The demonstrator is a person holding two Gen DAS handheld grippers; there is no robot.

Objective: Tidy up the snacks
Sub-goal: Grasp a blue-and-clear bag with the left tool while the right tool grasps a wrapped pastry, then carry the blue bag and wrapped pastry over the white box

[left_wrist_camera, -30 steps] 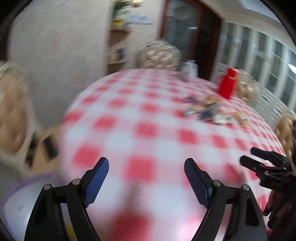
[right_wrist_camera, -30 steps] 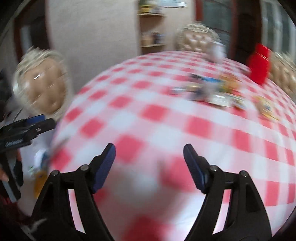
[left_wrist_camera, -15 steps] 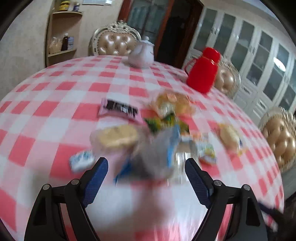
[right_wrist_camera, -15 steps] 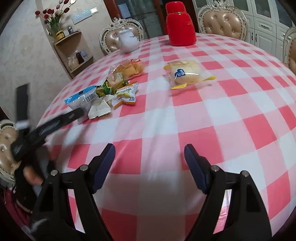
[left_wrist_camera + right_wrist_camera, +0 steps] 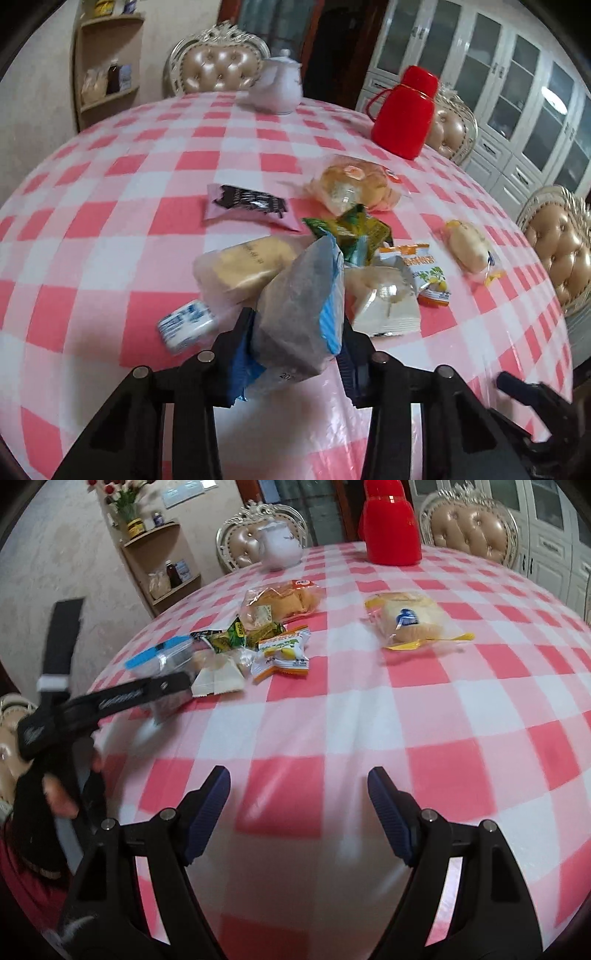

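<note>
Snacks looked light and crinkly. My left gripper [image 5: 295, 343] had just closed on the grey-blue packet [image 5: 301, 314], lower centre; my right gripper [image 5: 299, 805] gaped empty.

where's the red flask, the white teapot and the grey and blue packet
red flask [image 5: 389, 528], right wrist view, middle of its body
white teapot [image 5: 279, 86], left wrist view, its belly
grey and blue packet [image 5: 299, 314], left wrist view, its grey face

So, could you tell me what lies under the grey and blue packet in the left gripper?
The grey and blue packet overlaps a clear-wrapped yellow cake and a pale pastry pack; anything directly beneath is hidden.
</note>
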